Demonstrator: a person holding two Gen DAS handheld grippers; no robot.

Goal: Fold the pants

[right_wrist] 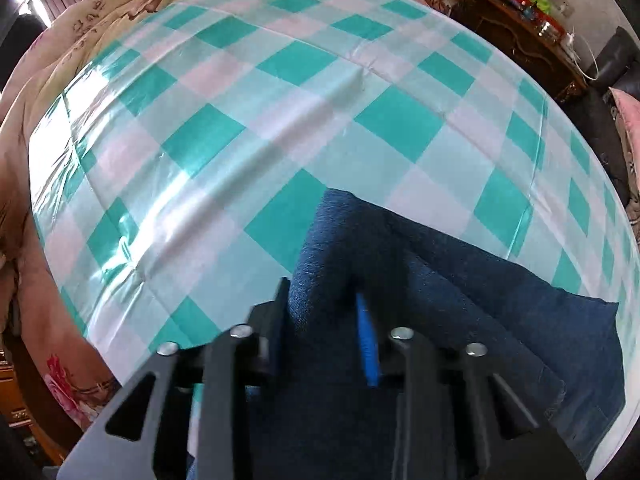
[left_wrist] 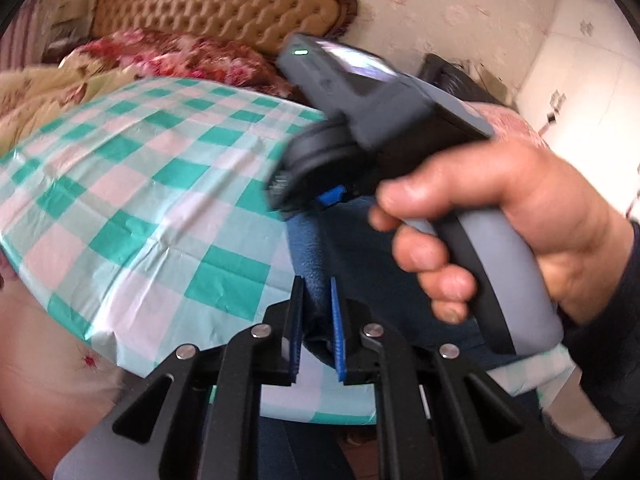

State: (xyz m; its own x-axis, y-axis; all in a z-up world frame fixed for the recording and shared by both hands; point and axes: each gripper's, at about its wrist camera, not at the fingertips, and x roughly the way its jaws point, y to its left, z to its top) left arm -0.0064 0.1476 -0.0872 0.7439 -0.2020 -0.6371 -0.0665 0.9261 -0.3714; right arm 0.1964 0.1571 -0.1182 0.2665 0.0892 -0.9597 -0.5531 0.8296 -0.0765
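A bedroom: a tufted tan headboard [left_wrist: 224, 0] and floral bedding [left_wrist: 172, 54] sit behind a table spread with a glossy green-and-white checked cloth [right_wrist: 280, 112], which looks slick and creased. The pants [right_wrist: 500, 280], dark blue and fuzzy like fleece, lie on the near part of that cloth, with a thick fold bunched up toward me.

My left gripper [left_wrist: 316, 304] has its 2 blue-padded jaws drawn close on a ridge of the blue fabric, and the cloth fills the narrow gap between them, so I read it as pinching the pants. My right gripper [right_wrist: 324, 304] is likewise nipped onto a raised roll of the same fabric, its jaws pressing in on either side. From the left wrist view I see my right hand [left_wrist: 512, 232] wrapped around the grey handle, with the tool's tip blurred, so I cannot make out its fingers from there.

The pants look soft, limp and fairly thick; they should be light but will sag and drape wherever I do not support them. The nap probably grips my pads well, while the shiny cloth beneath lets the garment slide rather than stay put. I judge the best holds are on the edge of the fold, both layers together, 1 gripper toward each end, so the fold stays straight and no single layer slips free when I carry it over
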